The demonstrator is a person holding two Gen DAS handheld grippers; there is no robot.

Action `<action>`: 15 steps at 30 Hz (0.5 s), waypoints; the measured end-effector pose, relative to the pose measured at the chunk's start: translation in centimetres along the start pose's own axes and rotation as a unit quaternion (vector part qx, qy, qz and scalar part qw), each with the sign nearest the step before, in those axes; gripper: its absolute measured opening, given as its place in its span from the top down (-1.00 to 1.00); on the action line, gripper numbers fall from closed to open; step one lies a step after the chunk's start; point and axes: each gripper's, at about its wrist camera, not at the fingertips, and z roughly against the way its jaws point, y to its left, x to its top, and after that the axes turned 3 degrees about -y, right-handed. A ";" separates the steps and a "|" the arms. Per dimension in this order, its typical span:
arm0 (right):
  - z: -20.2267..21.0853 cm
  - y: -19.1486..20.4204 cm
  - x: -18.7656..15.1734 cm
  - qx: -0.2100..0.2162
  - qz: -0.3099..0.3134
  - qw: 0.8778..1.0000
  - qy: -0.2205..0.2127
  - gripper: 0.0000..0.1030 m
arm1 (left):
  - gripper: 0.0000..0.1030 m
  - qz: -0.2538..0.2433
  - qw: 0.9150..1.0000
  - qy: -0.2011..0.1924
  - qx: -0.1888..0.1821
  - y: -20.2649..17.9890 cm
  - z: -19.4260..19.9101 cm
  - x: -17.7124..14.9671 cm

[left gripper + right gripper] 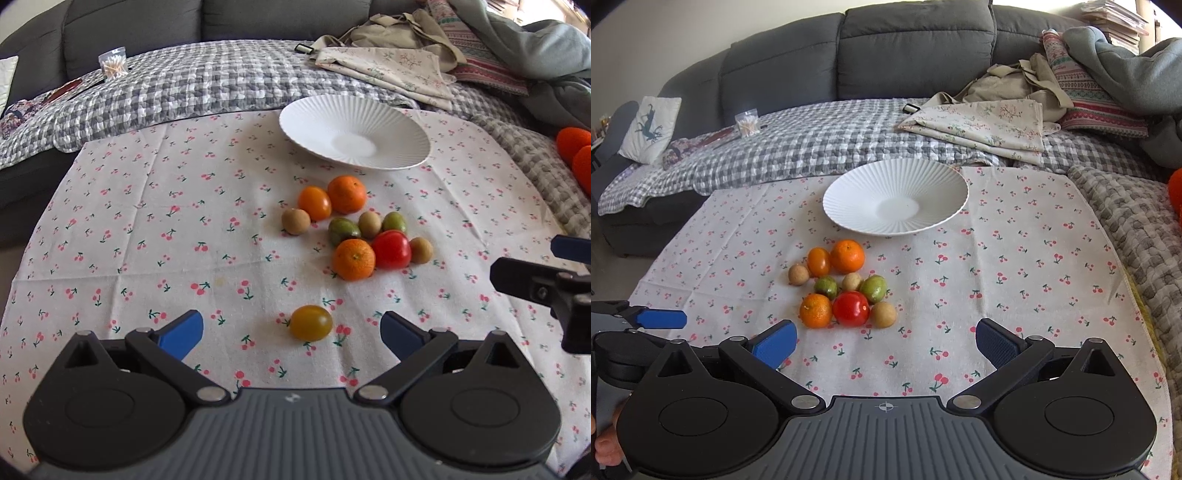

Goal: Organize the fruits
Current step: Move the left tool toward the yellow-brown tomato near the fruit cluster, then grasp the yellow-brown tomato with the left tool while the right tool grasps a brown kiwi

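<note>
A white ribbed plate (325,110) (849,184) stands empty at the far side of the cherry-print cloth (147,221). Near it lies a cluster of fruits: two mandarins (354,258) (815,310), a red tomato (391,249) (851,308), an orange tomato (314,202), green fruits (343,230) and small brown ones (295,221). A yellow-brown tomato (311,322) lies apart, just in front of my open left gripper (291,332), between its fingers. My right gripper (886,345) is open and empty, short of the cluster.
A grey checked quilt (812,140) and a dark sofa (886,48) lie behind the cloth. Folded fabrics and bags (997,118) pile up at the back right. A box of cotton swabs (747,123) sits back left. An orange object (576,147) is at the right edge.
</note>
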 end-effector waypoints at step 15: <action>-5.3 -0.2 -0.6 0.006 0.009 0.999 0.036 -0.89 | -0.20 -0.015 0.999 0.036 0.008 -0.6 -4.5 -1.4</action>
